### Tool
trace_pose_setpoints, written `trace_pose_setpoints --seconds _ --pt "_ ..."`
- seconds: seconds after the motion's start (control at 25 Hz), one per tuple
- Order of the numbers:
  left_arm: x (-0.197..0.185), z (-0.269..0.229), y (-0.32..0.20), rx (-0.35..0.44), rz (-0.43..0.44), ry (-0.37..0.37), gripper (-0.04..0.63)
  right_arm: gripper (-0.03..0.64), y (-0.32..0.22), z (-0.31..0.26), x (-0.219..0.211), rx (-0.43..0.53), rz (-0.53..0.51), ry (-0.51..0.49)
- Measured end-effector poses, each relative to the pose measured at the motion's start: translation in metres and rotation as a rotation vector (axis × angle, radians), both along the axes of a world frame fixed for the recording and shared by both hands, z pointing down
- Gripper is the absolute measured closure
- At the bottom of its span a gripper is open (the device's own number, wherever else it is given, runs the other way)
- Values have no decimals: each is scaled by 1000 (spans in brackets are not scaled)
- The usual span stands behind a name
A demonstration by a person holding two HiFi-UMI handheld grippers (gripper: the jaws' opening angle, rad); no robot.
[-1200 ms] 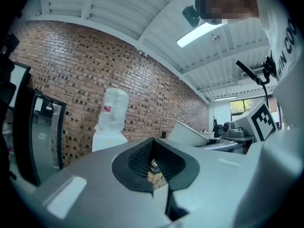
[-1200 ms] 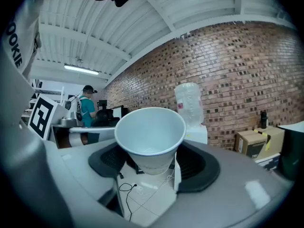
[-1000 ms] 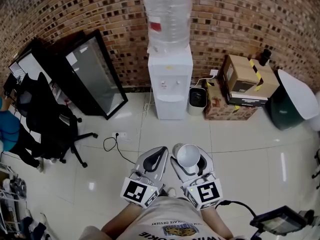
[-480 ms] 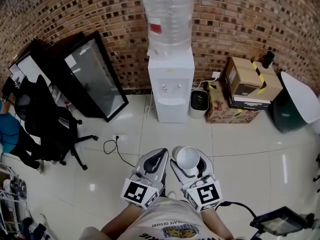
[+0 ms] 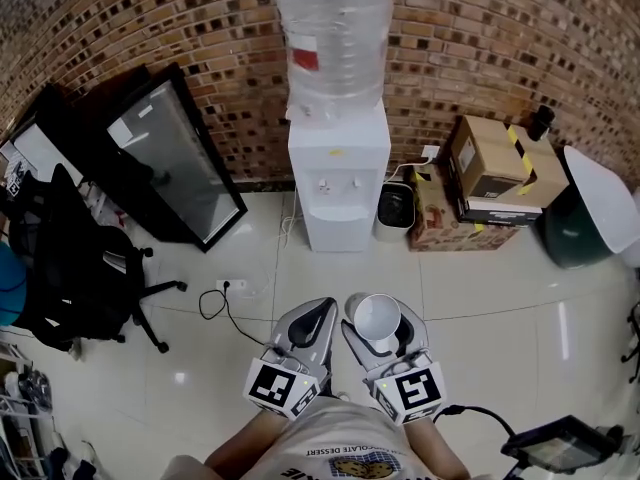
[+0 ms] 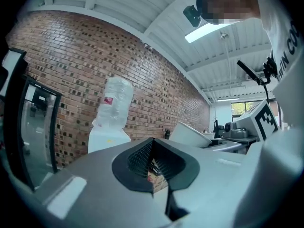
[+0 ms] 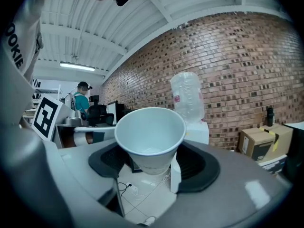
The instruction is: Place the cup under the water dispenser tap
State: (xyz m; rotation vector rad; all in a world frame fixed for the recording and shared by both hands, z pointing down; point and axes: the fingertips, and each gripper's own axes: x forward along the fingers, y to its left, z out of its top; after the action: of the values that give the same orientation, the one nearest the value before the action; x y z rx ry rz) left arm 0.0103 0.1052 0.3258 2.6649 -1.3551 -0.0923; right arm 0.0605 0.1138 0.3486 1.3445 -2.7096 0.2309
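Head view puts the cup (image 5: 376, 316) well short of the dispenser (image 5: 338, 168), out in front of it and a little to its right, carried upright in the right claw (image 5: 382, 322). That claw stands wide, its pads against the cup's lower wall. The left claw (image 5: 314, 320) is closed on nothing, just beside the right one.

The step in hand looks like the carry toward the dispenser. To do it well, keep the cup upright and the grip light, since a thin cup like this would likely dent under a hard squeeze. Line it up with one of the taps (image 5: 336, 184) while still clear of the front panel, then go in low enough for the rim to pass beneath the spout. Let go only once the base rests in the recess. The cable (image 5: 222, 304) on the floor in front of the dispenser, to its left, is worth stepping around.

Only the head view shows the taps and the floor between cup and dispenser. The right gripper view alone shows the cup is empty and how the pads sit on it, but there the cup hides the dispenser's front. The left gripper view confirms that claw's pads meet with nothing between.
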Motion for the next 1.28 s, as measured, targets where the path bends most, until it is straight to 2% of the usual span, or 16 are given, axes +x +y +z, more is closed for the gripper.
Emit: trace_pose_setpoints --seconds 0.2,0.48,0.72,1.0,1.28 --pt "-6 2 -42 -25 33 0 612 291 -43 2 -9 -26 20 7" --pt "-33 1 -113 -50 56 5 612 291 -112 2 -35 -53 44 16" --pt "-58 -3 -168 -62 58 46 612 291 -166 -4 -58 -64 50 41" --pt "-78 -3 -219 -69 71 89 612 291 -218 -14 -77 -52 66 98" --pt "-85 1 -252 -81 78 85 612 291 -249 -11 -83 -63 78 104"
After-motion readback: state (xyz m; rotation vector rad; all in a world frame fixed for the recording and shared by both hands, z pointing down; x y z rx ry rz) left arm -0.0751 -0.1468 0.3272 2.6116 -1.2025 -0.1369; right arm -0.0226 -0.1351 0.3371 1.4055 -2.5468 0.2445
